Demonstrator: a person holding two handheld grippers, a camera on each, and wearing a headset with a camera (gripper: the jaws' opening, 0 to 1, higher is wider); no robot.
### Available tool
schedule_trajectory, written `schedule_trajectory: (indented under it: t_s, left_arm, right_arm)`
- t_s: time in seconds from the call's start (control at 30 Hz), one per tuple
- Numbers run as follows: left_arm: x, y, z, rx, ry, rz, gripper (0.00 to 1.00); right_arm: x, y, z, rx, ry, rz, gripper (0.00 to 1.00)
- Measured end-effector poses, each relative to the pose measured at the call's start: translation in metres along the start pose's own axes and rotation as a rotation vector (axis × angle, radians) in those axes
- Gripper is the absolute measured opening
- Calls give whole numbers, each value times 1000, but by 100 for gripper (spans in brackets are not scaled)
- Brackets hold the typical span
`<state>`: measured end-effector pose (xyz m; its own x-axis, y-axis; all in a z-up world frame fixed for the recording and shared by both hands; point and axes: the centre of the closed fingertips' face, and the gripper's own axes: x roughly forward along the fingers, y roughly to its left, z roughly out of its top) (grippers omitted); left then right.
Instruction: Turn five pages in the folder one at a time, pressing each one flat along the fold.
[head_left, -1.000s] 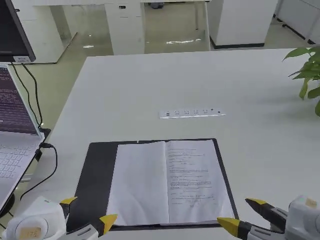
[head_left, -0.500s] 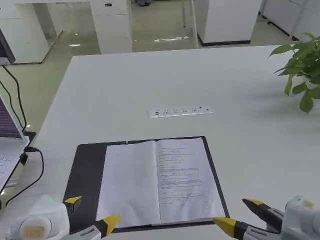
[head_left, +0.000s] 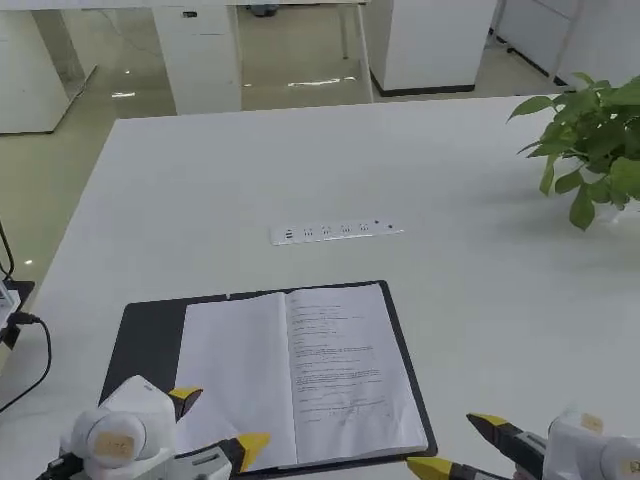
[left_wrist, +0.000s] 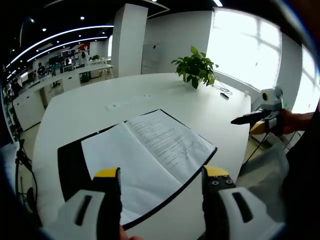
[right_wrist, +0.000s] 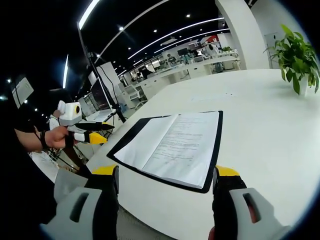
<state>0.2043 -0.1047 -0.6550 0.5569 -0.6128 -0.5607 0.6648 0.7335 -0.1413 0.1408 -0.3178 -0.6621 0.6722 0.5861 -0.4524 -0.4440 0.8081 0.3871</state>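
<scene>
Worktop (head_left: 300, 160): white and wide, in a bright office room; the folder lay close to its near edge, in front of the person
Folder (head_left: 150, 330): black cover, opened flat on the worktop
Pages: a blank left page (head_left: 235, 370) and a printed right page (head_left: 335, 365), meeting at the fold (head_left: 290, 375)
Direction: the fold ran from the near edge straight away from the person; the open spread's long axis lay across, left to right; the print read upright from the person's side
Handling: the sheets were judged light, thin and floppy, easy to crease or tear, and likely to lift two at once; the cover looked stiffer
Hold: best taken at the right page's free outer edge, near its near corner, pinching a single sheet
Left tongs (head_left: 218, 420): open, holding nothing, over the folder's near left part
Right tongs (head_left: 458, 443): open and empty, just beside the folder's near right corner
Power strip (head_left: 336, 231): beyond the folder, well apart from it
Plant (head_left: 590, 150): at the far right, well apart
</scene>
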Motion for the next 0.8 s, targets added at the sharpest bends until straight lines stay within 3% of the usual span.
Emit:
schedule_trajectory:
  t_s: [0.5,0.8]
  left_arm:
    - [59,-33,20,102,42,-118,64]
    - [103,-61,42,184,52,-198,65]
  right_arm:
    - [5,-3,1,16,18,13,75]
    - [2,-11,4,27,6,-1,75]
